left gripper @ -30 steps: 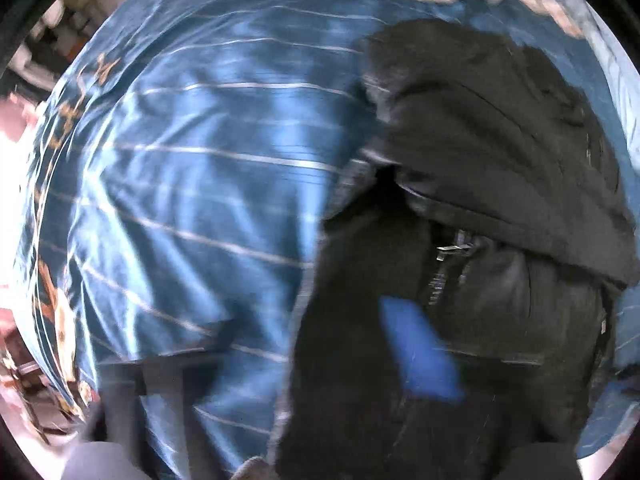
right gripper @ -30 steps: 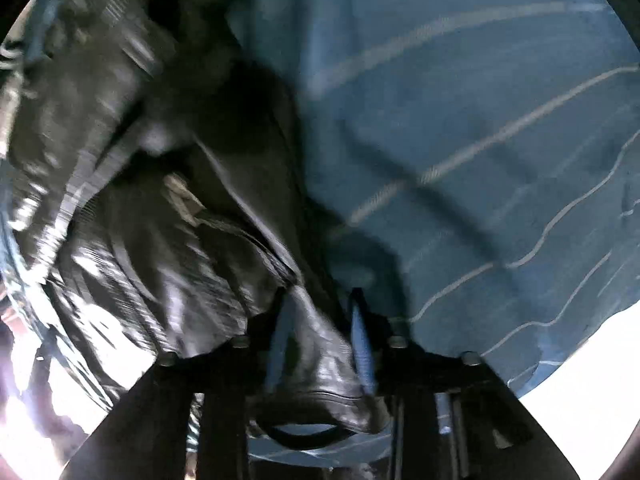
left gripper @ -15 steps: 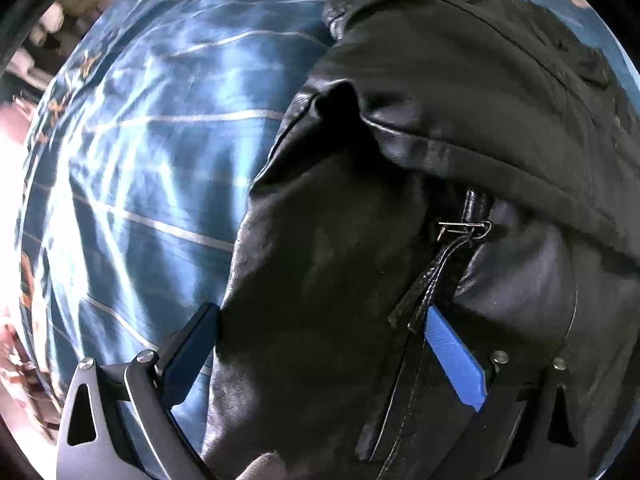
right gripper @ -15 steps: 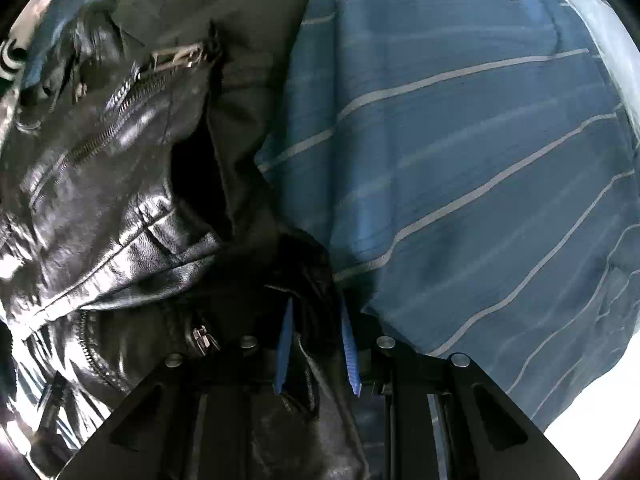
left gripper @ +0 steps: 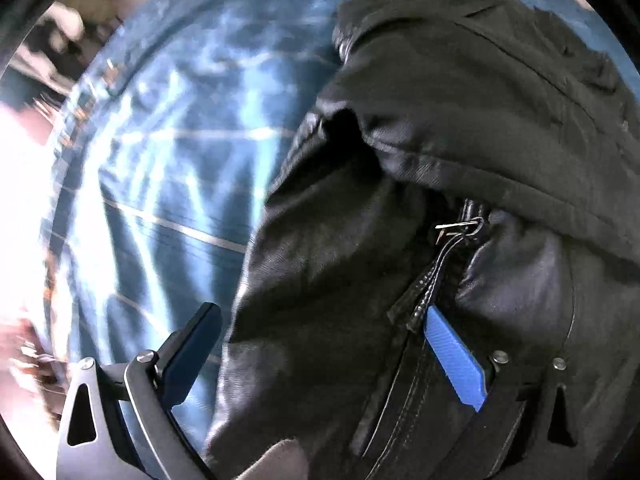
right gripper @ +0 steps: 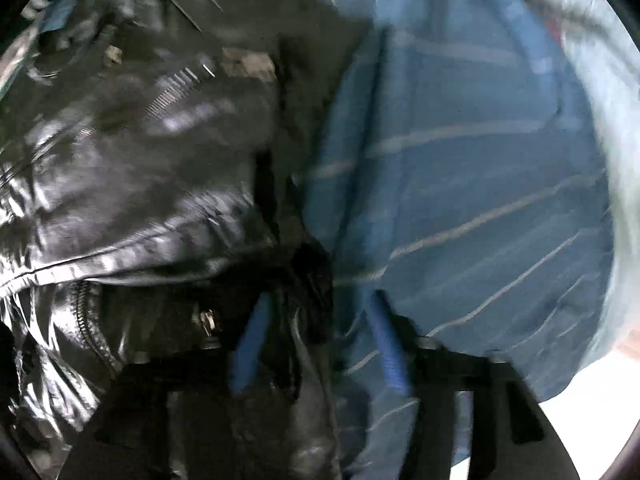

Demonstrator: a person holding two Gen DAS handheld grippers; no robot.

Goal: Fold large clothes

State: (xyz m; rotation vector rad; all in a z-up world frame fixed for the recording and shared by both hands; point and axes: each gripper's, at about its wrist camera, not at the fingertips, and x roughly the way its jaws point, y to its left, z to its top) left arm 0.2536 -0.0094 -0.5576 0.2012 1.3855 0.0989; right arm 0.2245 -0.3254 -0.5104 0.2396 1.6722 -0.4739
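in the left wrist view, going from the left, the blue striped bedcover [left gripper: 168, 184] fills the upper left and middle left of the frame, and the black leather jacket [left gripper: 460, 152] takes the whole right half, with a zipper pull [left gripper: 460, 228] right of centre. the left gripper [left gripper: 320, 340] stands wide open at the bottom: its dark left finger sits over the bedcover just off the jacket's edge, its blue right finger lies against the leather below the zipper pull, and a broad fold of the jacket sits between them, not yet pinched as far as i can tell. a second ago this view showed far more bedcover and the jacket further off, so the gripper has come down onto the garment. in the right wrist view the jacket [right gripper: 152, 168] fills the left half and the bedcover [right gripper: 480, 200] the right. the right gripper [right gripper: 316, 344] at bottom centre was clamped on a flap of leather half a second ago; its jaws have just been opening, and now they stand apart with the jacket's edge loose between them. my reading: one fold has been laid down and let go, and the left side is set to take the next hold.
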